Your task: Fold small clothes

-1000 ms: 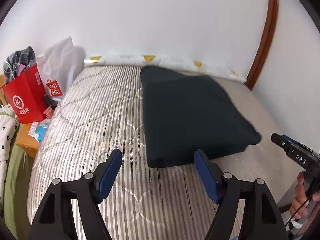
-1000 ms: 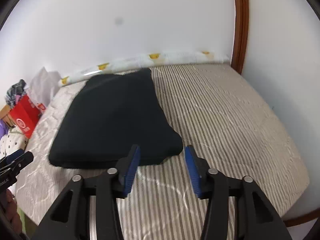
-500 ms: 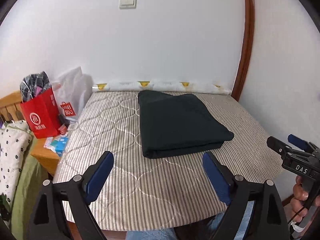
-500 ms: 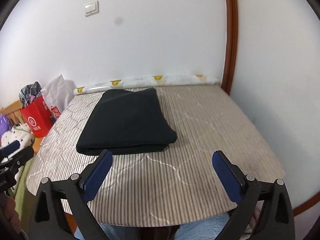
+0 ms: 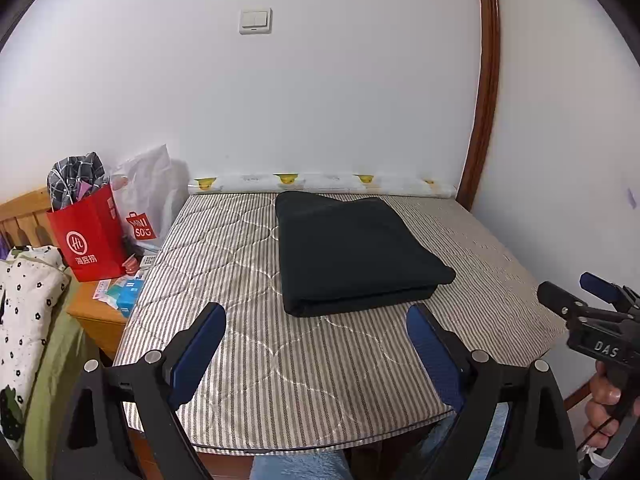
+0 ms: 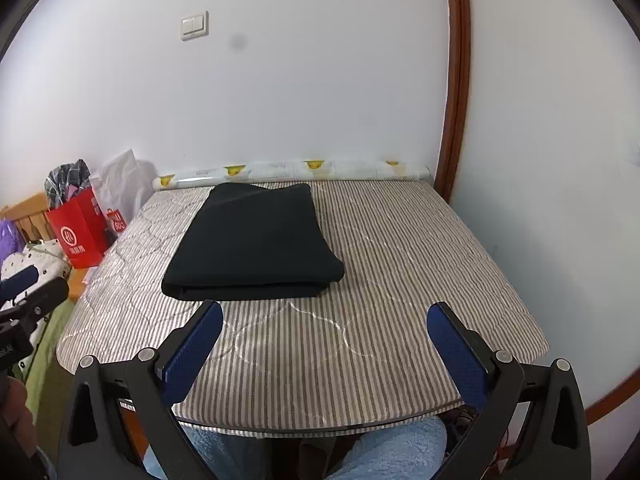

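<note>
- My left claw (image 5: pixel 316 344) has its two blue pads wide apart, and nothing is between them.
- My right claw (image 6: pixel 324 340) is wide apart too, and it holds nothing.
- The dark folded cloth (image 5: pixel 356 248) lies flat on the striped bed (image 5: pixel 248 344), ahead of the left claw and clear of its pads.
- From the right claw, the same cloth (image 6: pixel 256 240) is ahead and a bit to the left, not touching the pads.
- The cloth looks folded into a neat thick block; its layers show at the near edge.
- I think it is a dark green or black piece, but I cannot tell what kind of clothing it is.
- Behind the cloth, a long white roll with yellow spots (image 5: pixel 320 182) lies along the wall.
- Far to the left of the left claw, a red paper bag (image 5: pixel 90 236) stands on a small wooden side table (image 5: pixel 96 316), with a white plastic bag (image 5: pixel 148 196) just beside it.
- A hand (image 5: pixel 604 400) holds the right claw's grip at the right edge of the left view.
- Below both claws, I see fluffy light blue trousers (image 6: pixel 396 448) at the near edge of the bed.
- A light switch (image 5: pixel 255 21) is high on the white wall ahead.
</note>
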Available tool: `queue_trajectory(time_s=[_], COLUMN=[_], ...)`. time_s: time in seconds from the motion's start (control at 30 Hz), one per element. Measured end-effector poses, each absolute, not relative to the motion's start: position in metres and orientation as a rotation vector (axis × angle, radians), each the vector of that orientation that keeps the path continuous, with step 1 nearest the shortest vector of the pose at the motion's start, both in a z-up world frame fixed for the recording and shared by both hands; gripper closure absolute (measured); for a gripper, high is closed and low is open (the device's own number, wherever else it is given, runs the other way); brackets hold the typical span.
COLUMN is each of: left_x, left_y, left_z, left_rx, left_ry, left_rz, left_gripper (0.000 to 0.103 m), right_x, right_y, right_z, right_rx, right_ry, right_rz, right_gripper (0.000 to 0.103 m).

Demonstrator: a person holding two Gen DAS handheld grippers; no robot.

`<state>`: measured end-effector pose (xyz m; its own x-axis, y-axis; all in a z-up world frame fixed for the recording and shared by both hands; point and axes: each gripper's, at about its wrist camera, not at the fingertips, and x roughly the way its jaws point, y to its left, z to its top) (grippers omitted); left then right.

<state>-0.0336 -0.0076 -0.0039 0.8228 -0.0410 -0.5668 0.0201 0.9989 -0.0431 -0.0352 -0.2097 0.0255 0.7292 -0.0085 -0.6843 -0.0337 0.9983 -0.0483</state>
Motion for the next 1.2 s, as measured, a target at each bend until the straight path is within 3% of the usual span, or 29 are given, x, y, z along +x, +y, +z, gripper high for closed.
queue_trajectory(time_s=[1.2], left_x=[-0.037], left_y=[-0.001], left_z=[-0.005], left_rx=[-0.069], left_ry=[0.607], left_rz=[-0.013], left_gripper=[0.011], right_x=[-0.044], right_y=[-0.197], right_z=[0.029], right_rx=[-0.095], right_ry=[0.733], right_rz=[0.035], right_gripper=[0.002])
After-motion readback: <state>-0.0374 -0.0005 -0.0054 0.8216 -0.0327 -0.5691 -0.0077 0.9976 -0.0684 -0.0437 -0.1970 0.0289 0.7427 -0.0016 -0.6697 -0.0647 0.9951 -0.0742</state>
